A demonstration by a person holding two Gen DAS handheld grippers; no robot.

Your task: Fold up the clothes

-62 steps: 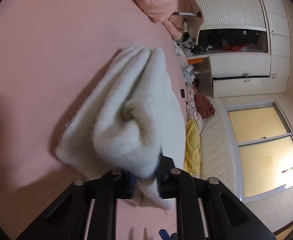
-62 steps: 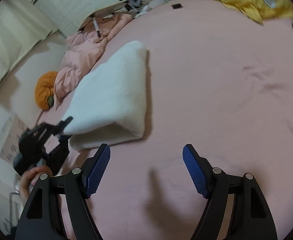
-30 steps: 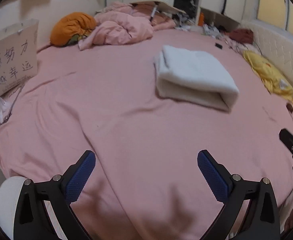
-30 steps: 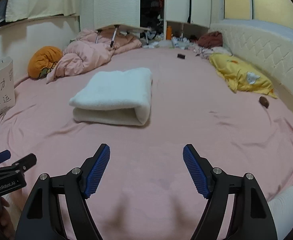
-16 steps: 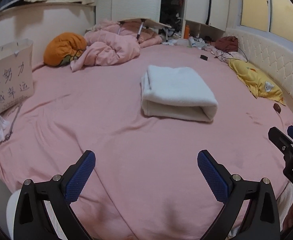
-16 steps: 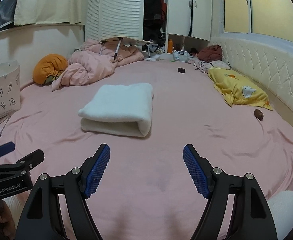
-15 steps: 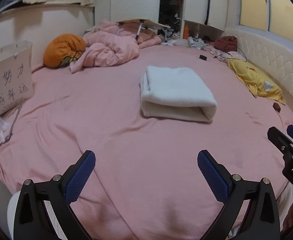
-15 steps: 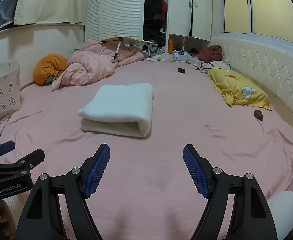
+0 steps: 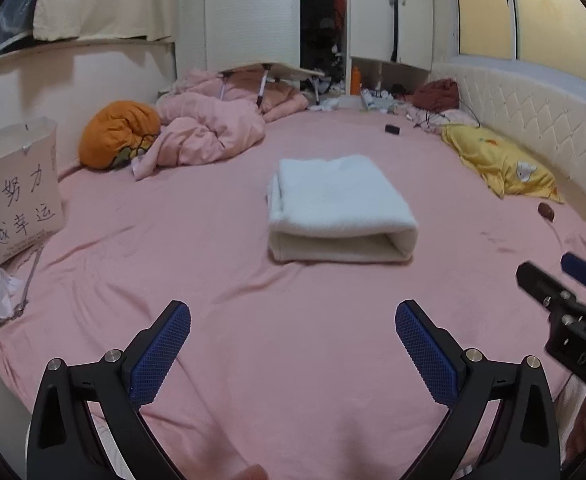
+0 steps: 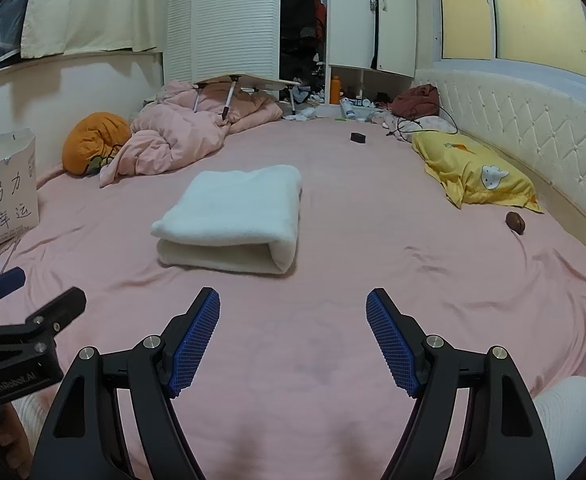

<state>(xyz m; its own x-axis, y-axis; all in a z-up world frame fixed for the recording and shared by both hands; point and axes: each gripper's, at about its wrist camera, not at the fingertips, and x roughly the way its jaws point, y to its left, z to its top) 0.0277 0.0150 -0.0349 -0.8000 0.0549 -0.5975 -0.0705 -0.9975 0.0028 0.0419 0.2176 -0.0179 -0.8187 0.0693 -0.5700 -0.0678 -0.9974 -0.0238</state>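
A white fleecy garment (image 9: 339,208) lies folded into a thick rectangle in the middle of the pink bed (image 9: 197,264); it also shows in the right wrist view (image 10: 233,220). My left gripper (image 9: 293,354) is open and empty, held low over the near part of the bed, well short of the garment. My right gripper (image 10: 293,340) is open and empty, also back from the garment. Each gripper shows at the edge of the other's view: the right one (image 9: 565,280) and the left one (image 10: 29,300).
A crumpled pink duvet (image 10: 173,140) and an orange cushion (image 10: 93,146) lie at the back left. A paper bag with writing (image 9: 17,192) stands at the left edge. A yellow pillow (image 10: 477,172) and a small brown object (image 10: 515,222) lie by the padded wall on the right.
My left gripper has let go of the white garment, opened and pulled back from it. Both grippers have drawn back and levelled out. The folded garment stays where it lies.
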